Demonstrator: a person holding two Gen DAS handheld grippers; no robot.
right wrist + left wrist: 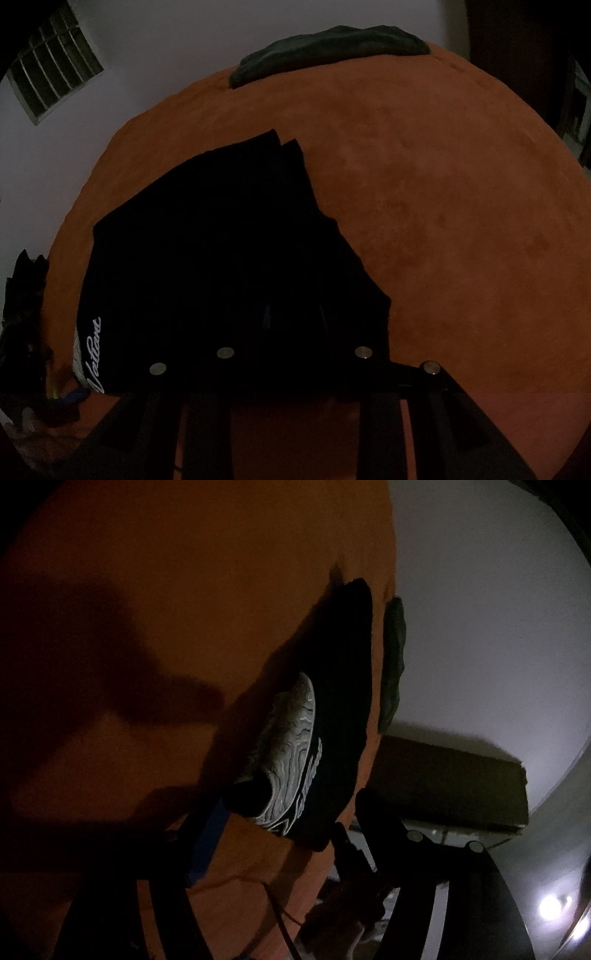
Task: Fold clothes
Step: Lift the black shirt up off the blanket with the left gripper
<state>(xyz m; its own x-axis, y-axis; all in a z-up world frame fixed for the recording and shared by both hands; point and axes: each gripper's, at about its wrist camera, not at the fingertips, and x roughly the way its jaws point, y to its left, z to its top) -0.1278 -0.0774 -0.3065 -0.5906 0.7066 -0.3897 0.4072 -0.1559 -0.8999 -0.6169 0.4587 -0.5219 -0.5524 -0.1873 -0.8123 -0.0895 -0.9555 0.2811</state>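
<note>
Black garment (221, 258) on orange blanket (443, 221), white wall (166, 44).

Left gripper (304, 801): we note two matte black fingers with rounded tips. A blue strip (207, 843) runs along the inner face of one finger, just behind its tip. Behind the other finger sit two round silver screw heads (413, 836). A thin dark cable (280, 917) trails back from the base of the claw.

Right gripper (294, 310): we can hardly make out its black fingers in the dim light. Behind the tips, four round silver fasteners (225, 352) lie in a shallow arc across the claw. Flat black struts (207, 435) run back from them.
</note>
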